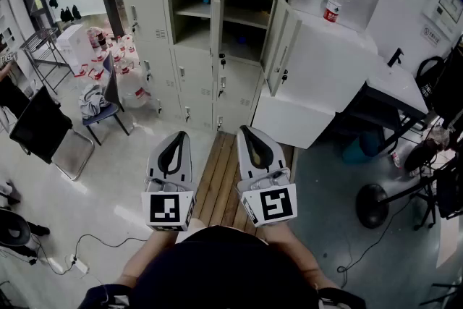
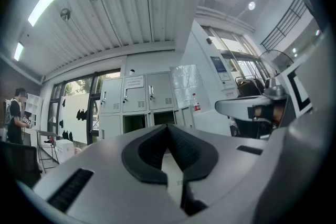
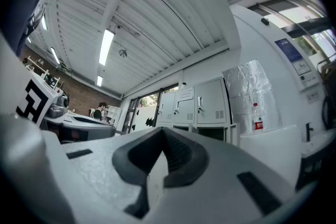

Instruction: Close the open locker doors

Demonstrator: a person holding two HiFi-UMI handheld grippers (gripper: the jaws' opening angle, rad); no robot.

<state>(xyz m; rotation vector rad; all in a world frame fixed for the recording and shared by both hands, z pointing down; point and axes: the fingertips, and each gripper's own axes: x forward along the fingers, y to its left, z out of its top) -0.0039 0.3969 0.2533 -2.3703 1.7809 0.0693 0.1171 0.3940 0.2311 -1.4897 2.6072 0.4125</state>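
Note:
A bank of pale grey lockers (image 1: 181, 25) stands ahead of me. Two neighbouring compartments in its middle row are open: the left one (image 1: 189, 17) and the right one (image 1: 244, 24). A door (image 1: 215, 19) juts out edge-on between them, and a second door (image 1: 278, 47) hangs swung out at the right. My left gripper (image 1: 180, 134) and right gripper (image 1: 245, 131) are held side by side low in the head view, well short of the lockers. Both are shut and empty. The lockers (image 2: 134, 103) show far beyond the left gripper (image 2: 168, 129), and likewise the lockers (image 3: 195, 104) beyond the right gripper (image 3: 162, 131).
A wooden board (image 1: 217, 181) lies on the floor under the grippers. A white cabinet (image 1: 325, 61) with a bottle (image 1: 333, 3) on top stands beside the swung door. Chairs (image 1: 43, 130) and water jugs are at the left, a desk and a fan (image 1: 372, 205) at the right. A person (image 2: 14, 120) stands far left.

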